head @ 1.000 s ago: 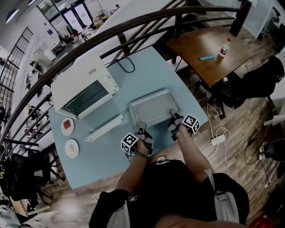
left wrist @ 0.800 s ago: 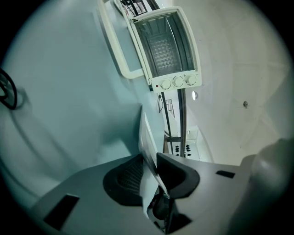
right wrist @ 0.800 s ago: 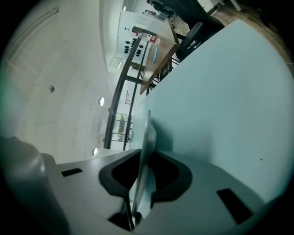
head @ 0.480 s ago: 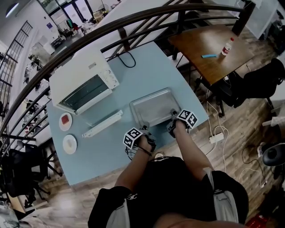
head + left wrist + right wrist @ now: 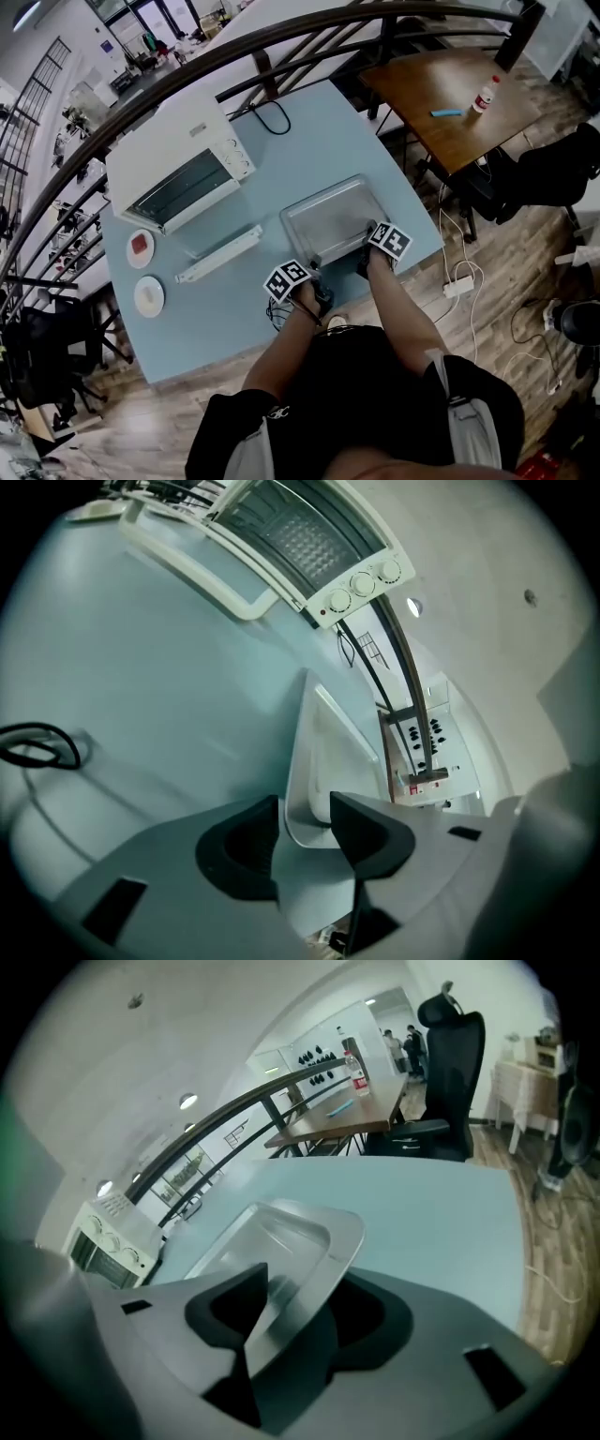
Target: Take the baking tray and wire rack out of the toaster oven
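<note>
The silver baking tray [image 5: 328,220] lies on the light blue table [image 5: 234,309], near its front right corner. My left gripper [image 5: 317,272] is at the tray's near left corner, my right gripper [image 5: 370,234] at its near right corner. In the left gripper view the tray [image 5: 323,752] has its corner between the jaws of the left gripper [image 5: 305,808], with a gap showing. In the right gripper view the tray's rim [image 5: 319,1241] passes between the parted jaws of the right gripper [image 5: 300,1288]. Both pairs of jaws have just been opening. I cannot make out the wire rack.
The white toaster oven [image 5: 178,164] stands at the table's far left, its door [image 5: 217,255] folded down. Two small plates [image 5: 141,246] [image 5: 149,295] sit at the left edge. A black cable [image 5: 267,122] trails behind. A wooden table [image 5: 450,84] is on the right.
Both grippers have dipped and rolled at the tray's near edge. Their jaws have parted from the rim. The tray now rests flat on the table.
</note>
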Demonstrator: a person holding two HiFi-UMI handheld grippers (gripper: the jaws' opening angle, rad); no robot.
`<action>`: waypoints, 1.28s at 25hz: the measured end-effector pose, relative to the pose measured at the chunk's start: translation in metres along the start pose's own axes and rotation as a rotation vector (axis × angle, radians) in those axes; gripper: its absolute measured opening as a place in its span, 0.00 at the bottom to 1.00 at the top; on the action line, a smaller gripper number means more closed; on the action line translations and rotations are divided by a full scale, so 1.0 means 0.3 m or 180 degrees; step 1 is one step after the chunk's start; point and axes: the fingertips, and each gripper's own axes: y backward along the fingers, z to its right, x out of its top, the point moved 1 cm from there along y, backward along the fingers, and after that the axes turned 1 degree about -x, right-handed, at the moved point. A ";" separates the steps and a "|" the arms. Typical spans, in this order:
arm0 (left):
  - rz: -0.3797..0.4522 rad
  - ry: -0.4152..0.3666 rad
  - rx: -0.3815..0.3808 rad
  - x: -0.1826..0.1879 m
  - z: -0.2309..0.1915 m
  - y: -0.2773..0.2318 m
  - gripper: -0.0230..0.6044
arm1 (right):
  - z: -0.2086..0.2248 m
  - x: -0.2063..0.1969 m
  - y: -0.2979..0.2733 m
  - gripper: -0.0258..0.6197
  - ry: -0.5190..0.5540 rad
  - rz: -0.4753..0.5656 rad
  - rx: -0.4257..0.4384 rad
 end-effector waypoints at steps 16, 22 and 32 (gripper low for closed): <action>0.0289 -0.1111 0.0294 0.116 0.022 0.113 0.31 | 0.126 0.032 0.039 0.52 0.0751 0.0087 -0.0778; 0.0613 -0.1817 0.0272 0.204 0.114 0.175 0.21 | 0.044 0.106 0.106 0.37 0.1196 0.0597 -0.0589; 0.1679 -0.2965 0.0019 0.401 0.343 0.405 0.06 | -0.357 0.210 0.377 0.04 0.1783 0.1626 0.0704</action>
